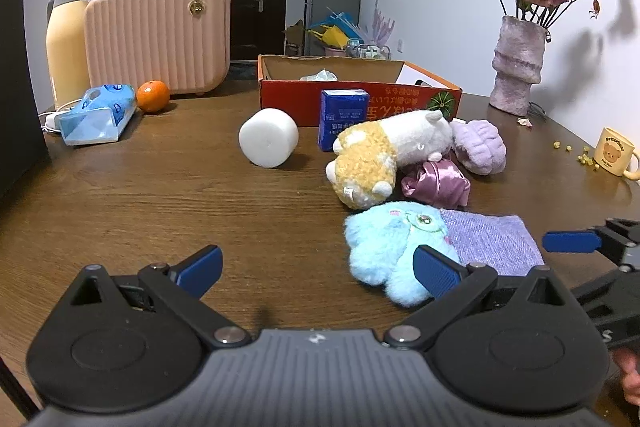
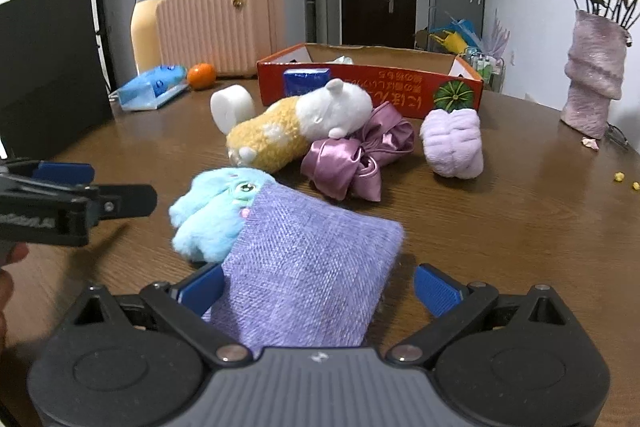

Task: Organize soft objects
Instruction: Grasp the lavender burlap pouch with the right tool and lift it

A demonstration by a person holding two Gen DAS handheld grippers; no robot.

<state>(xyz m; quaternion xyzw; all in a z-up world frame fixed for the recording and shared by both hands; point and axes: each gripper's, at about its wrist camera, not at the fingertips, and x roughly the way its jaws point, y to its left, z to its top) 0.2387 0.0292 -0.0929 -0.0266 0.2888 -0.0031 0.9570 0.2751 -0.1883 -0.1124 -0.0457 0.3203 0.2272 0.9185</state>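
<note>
Right tool (image 2: 318, 287) open, straddling the purple cloth (image 2: 304, 267) on the bench (image 2: 500, 227) — cloth overlaps the blue plush (image 2: 212, 215), so closing may drag both. Left tool (image 1: 318, 265) open, empty — jaw beside the plush, collision risk.

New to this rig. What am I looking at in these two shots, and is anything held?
No robot: a person holds a two-finger gripper in each hand, each with a fisheye camera looking along its fingers. One picture is from the left gripper, one from the right gripper. On the table lie a blue plush, a purple cloth, a hamster plush, a satin bow and a foam roll, before an orange box. Both grippers are open. The right one straddles the cloth; nothing is gripped.
</note>
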